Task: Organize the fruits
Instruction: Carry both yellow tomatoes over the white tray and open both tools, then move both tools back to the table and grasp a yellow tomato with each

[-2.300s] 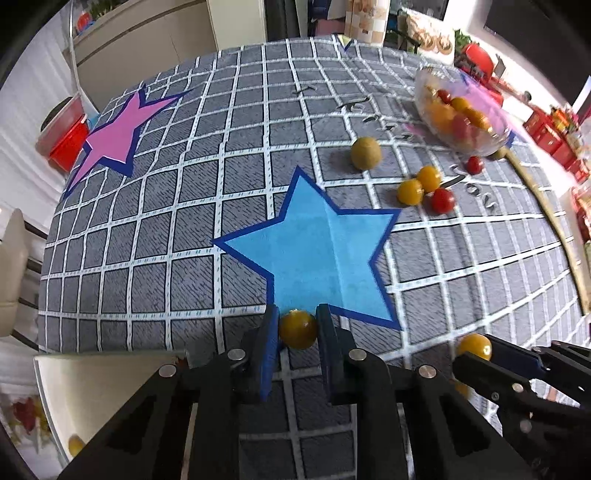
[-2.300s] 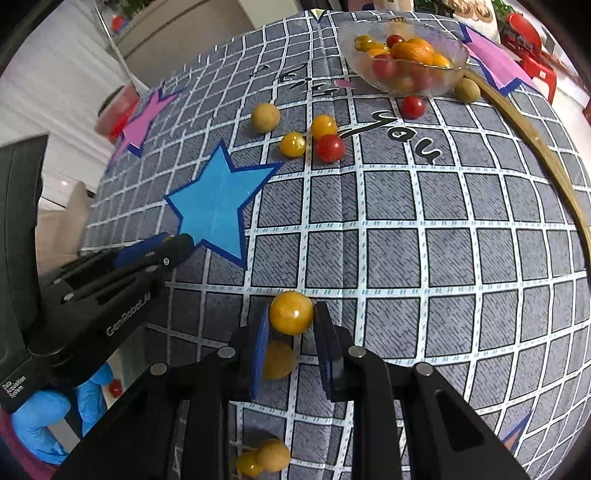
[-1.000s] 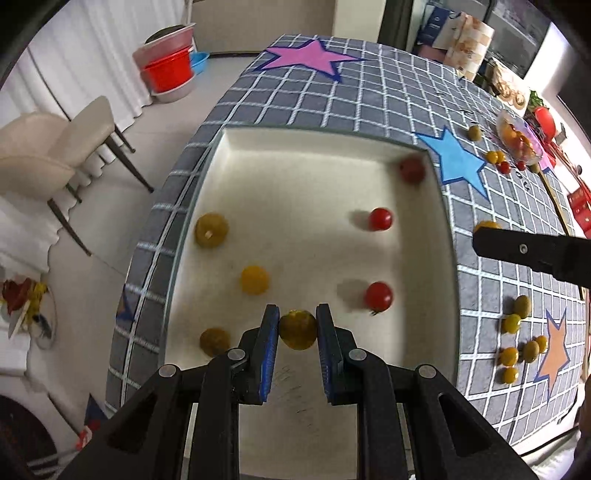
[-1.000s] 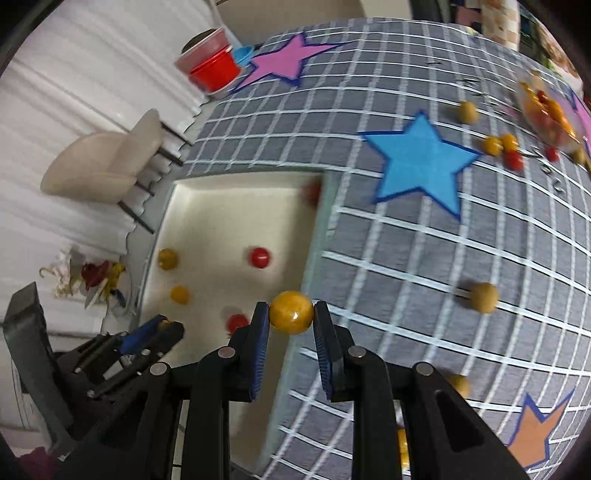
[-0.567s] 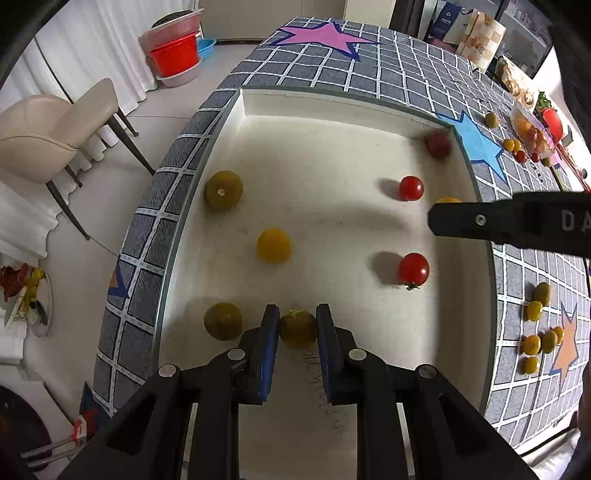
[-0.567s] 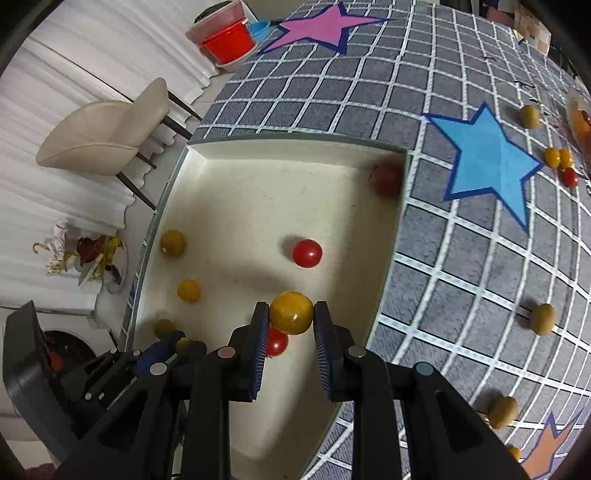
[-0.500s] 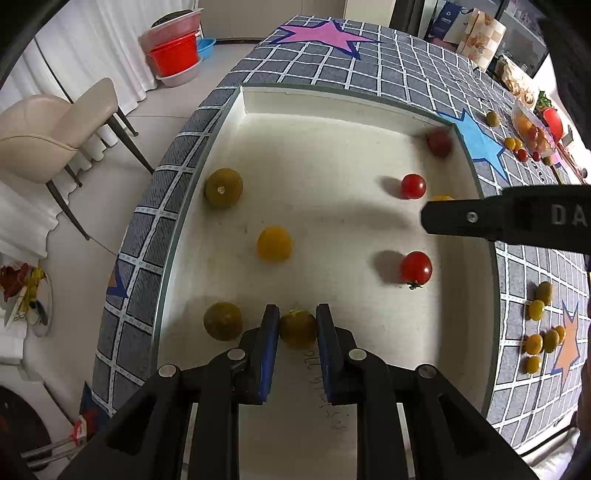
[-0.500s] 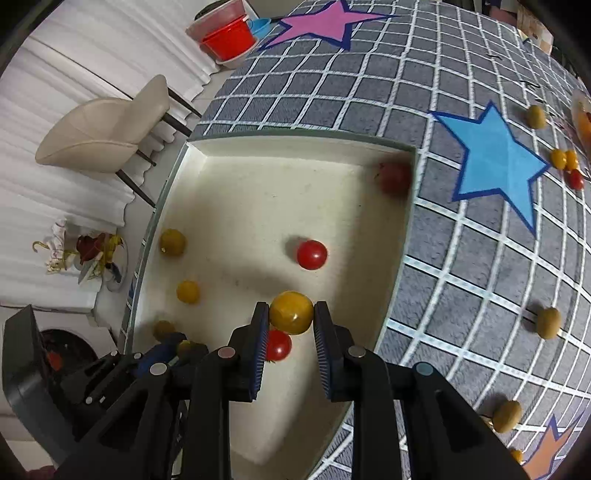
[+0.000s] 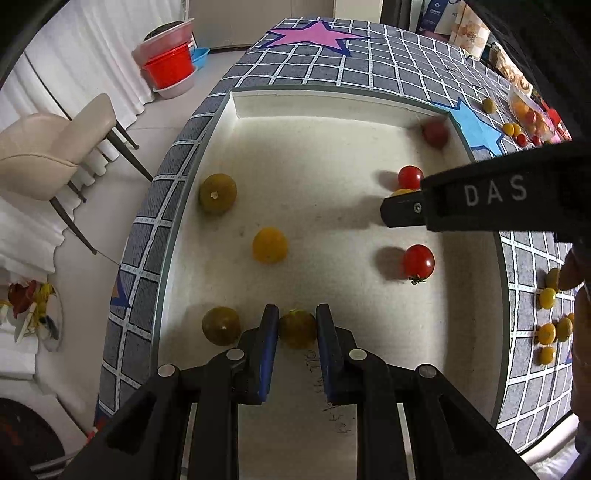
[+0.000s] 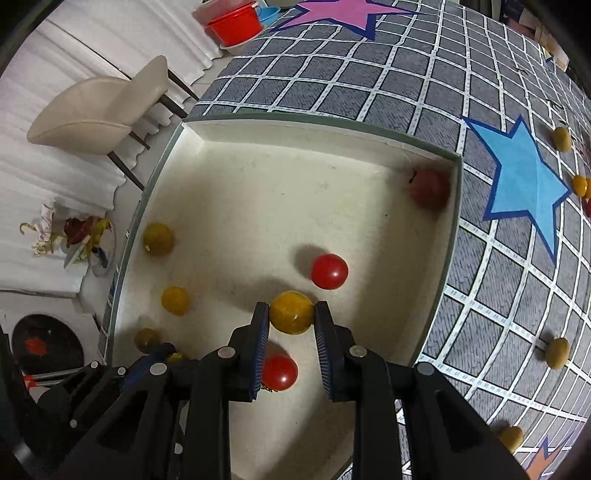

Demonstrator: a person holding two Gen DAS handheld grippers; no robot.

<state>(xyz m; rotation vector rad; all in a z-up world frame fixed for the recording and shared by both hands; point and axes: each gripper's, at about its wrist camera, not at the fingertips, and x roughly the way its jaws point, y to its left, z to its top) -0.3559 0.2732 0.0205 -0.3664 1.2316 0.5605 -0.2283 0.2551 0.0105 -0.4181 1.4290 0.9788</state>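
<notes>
A white box (image 9: 332, 99) (image 10: 448, 236) sits on the checked tablecloth and holds several small fruits: red tomatoes (image 9: 418, 261) (image 10: 329, 271), yellow ones (image 9: 269, 245) (image 10: 174, 300) and olive-green ones (image 9: 217, 193). My left gripper (image 9: 296, 326) is shut on a yellow-green tomato (image 9: 297, 328), low over the box floor near its front. My right gripper (image 10: 290, 314) is shut on an orange-yellow tomato (image 10: 291, 312) above the box; its black body (image 9: 480, 195) crosses the left wrist view.
Loose yellow and green fruits lie on the cloth right of the box (image 9: 548, 334) (image 10: 557, 353). A blue star (image 10: 524, 184) and a pink star (image 9: 314, 35) mark the cloth. A beige chair (image 10: 99, 107) and red basins (image 9: 170, 68) stand beyond the table edge.
Both grippers moved from over the cloth to over the box, each still holding its tomato. In the last half second the right gripper moved further in over the box; the left lowered slightly.
</notes>
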